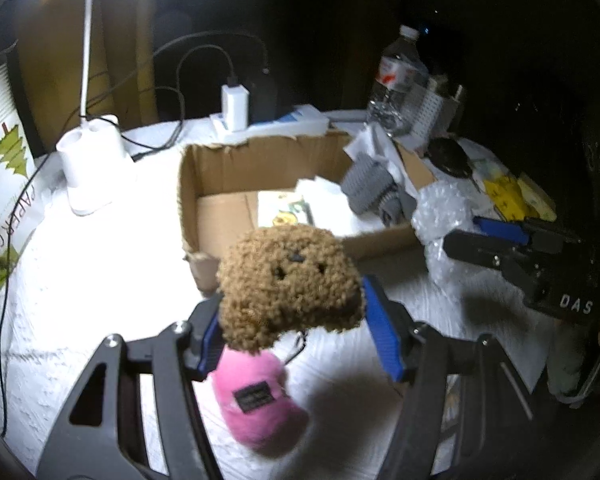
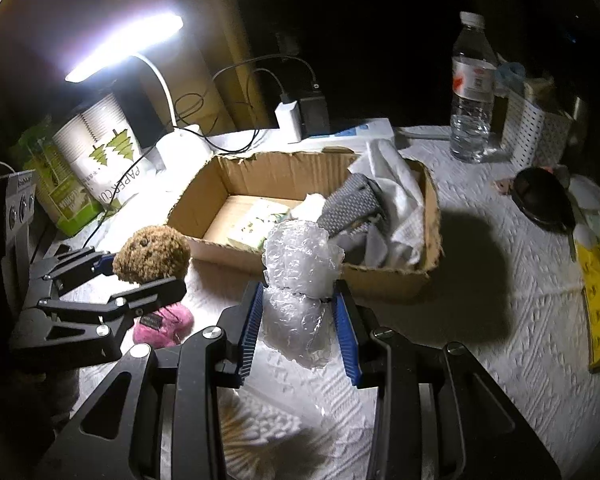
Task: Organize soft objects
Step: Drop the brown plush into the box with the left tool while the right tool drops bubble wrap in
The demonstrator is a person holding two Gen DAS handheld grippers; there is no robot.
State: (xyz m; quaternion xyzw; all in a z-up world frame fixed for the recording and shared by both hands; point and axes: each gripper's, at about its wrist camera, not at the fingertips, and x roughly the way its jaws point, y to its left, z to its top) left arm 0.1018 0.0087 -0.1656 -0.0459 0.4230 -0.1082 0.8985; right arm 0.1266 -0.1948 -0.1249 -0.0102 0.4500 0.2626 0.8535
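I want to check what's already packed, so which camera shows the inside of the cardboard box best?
The right wrist view: the cardboard box is seen from above, its floor, grey cloth and white cloth visible. In the left wrist view, the plush toy hides the box's near wall.

The right gripper squeezes a wad of bubble wrap between its 2 blue pads, up off the white cloth. Just behind it sits a cardboard box with a gray cloth and white paper inside. To the side, the left gripper pinches a brown fuzzy toy in a pink outfit. A lamp shines at the back. A water bottle stands far off beside a white basket.
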